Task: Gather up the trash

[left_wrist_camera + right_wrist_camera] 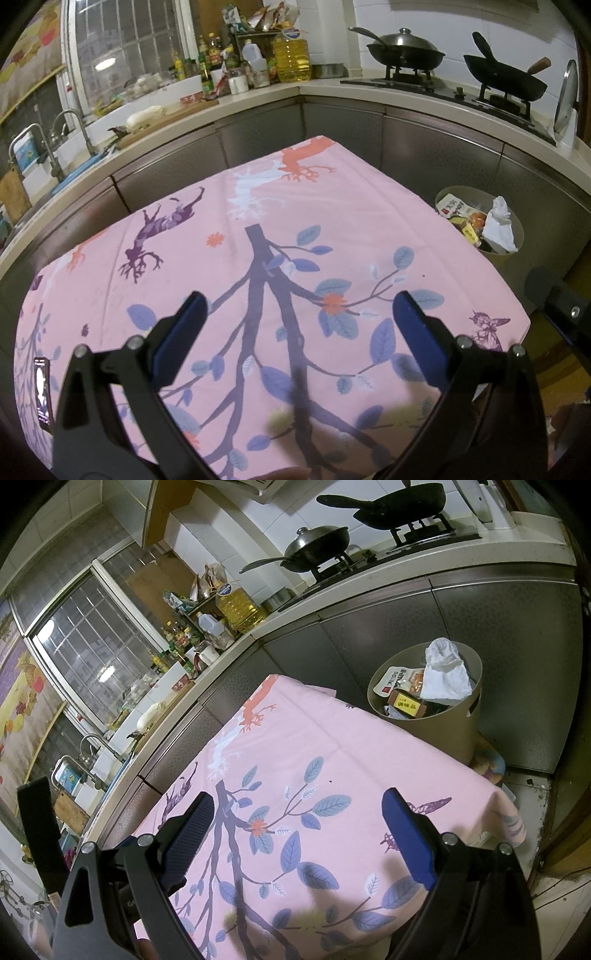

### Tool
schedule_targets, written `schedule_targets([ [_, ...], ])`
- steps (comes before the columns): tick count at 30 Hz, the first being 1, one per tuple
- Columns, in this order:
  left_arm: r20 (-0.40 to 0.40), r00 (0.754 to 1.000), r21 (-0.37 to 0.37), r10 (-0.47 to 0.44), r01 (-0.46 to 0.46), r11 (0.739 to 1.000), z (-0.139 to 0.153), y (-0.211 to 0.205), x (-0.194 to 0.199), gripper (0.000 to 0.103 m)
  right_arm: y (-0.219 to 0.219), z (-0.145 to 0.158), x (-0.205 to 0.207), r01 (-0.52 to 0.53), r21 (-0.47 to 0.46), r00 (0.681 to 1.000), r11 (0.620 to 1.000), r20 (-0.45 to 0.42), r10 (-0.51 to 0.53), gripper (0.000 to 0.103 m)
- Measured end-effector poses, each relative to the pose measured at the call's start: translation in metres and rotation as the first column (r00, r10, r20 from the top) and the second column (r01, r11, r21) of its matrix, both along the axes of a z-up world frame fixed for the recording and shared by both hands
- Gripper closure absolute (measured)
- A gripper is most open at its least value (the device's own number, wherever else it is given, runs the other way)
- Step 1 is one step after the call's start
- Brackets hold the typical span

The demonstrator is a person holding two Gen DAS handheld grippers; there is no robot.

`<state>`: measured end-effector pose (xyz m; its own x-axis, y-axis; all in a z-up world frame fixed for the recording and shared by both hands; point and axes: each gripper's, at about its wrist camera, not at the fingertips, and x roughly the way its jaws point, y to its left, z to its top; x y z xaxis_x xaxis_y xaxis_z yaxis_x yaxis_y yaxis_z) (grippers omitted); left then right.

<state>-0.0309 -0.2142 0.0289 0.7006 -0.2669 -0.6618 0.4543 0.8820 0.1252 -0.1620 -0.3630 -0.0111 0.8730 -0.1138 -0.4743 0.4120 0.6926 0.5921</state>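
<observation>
Left wrist view: we are holding the left claw [295,314] wide open and empty over the pink surface [258,221]; the right claw [299,812] is gaping empty too. Trash is sitting in the bin [443,727] far right; we are judging nothing remains, so scanning slowly seems best.

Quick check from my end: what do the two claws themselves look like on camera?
Both match: the left claw and right claw each have black angular plastic arms with silver screw heads and two fingers faced with dark blue textured pads. No cables or sleeves show.
</observation>
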Motion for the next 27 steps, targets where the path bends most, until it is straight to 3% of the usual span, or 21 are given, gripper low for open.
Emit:
schedule_targets([
  [27,-0.008,1.0,0.015,-0.002,0.002,1.0,-0.0096,0.0034,0.0,0.006,0.0017,0.0025,-0.0009,-0.002,0.003,1.0,1.0,-0.003,0.002,0.014],
])
